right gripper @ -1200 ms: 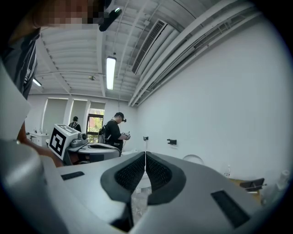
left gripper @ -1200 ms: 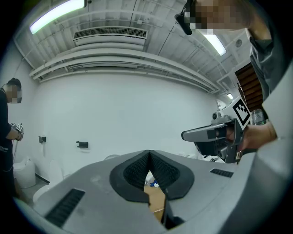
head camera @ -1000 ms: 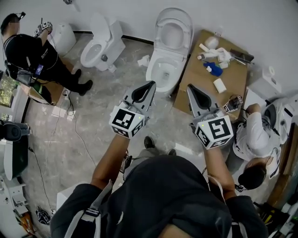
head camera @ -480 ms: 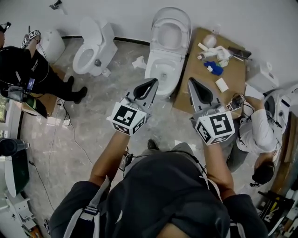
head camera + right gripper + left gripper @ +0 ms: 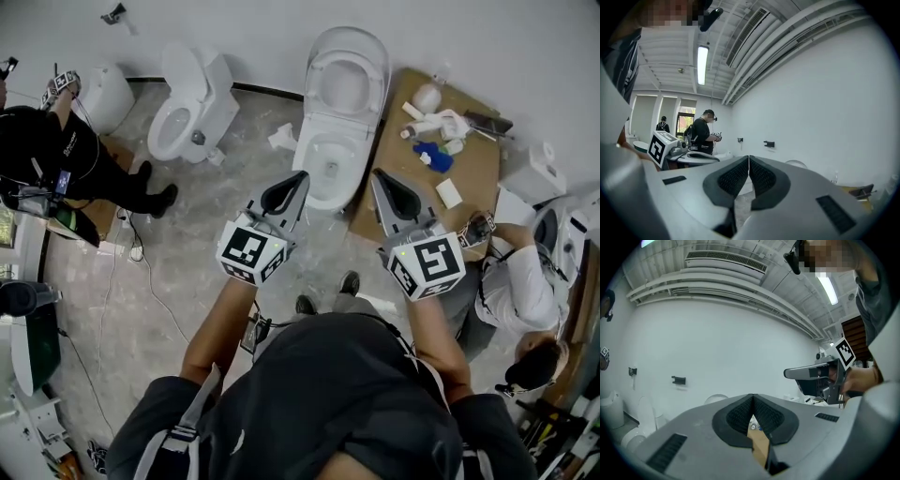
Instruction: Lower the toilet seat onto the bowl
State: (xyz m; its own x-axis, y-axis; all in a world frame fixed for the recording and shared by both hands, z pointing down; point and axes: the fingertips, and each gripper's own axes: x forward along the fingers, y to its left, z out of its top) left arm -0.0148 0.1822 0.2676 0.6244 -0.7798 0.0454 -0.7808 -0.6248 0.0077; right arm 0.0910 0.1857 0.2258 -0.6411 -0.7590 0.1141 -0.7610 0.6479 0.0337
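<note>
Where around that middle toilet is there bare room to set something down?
The grey floor between the middle toilet and the other toilet is mostly bare, apart from crumpled paper near the wall. The brown board on the toilet's right is crowded at its far end with bottles and a blue item. Cables cross the floor farther left.

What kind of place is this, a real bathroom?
Probably a test or training room, not a home bathroom: a toilet and a second toilet stand unscreened on one floor, a cardboard sheet lies beside them, and another person works nearby.
</note>
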